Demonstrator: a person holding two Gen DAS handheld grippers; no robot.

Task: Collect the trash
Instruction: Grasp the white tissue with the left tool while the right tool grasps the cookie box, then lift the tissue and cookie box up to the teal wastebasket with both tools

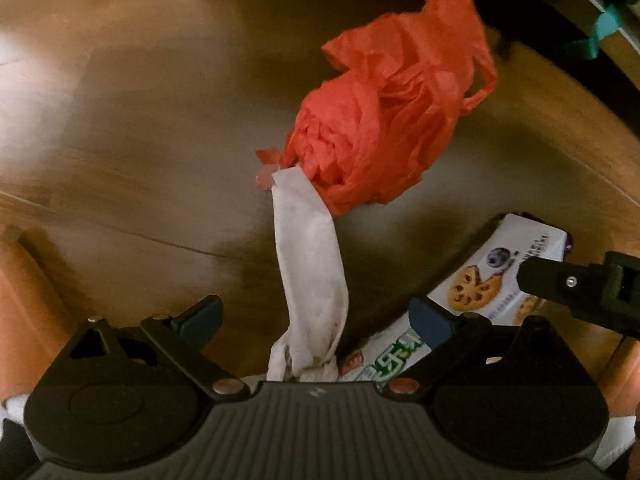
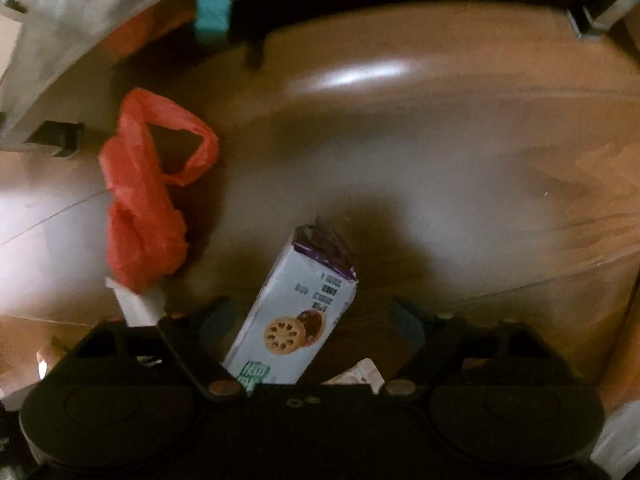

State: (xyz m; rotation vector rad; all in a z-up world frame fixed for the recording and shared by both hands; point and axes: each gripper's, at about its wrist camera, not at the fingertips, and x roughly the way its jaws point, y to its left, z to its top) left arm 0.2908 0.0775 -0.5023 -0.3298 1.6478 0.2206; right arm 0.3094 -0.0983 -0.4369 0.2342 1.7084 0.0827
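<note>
Wooden floor (image 1: 140, 128) — crumpled red bag (image 1: 384, 120)

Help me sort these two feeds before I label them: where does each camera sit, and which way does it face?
Left wrist: on the left gripper, facing down at the wooden floor; its open fingers flank a white paper strip.
Right wrist: on the right gripper, facing down; its open fingers flank a biscuit box.
Shared: red plastic bag, paper strip, box.

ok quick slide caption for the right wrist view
Right gripper open over a cookie box on the wooden floor, a crumpled red plastic bag to its left.
</note>
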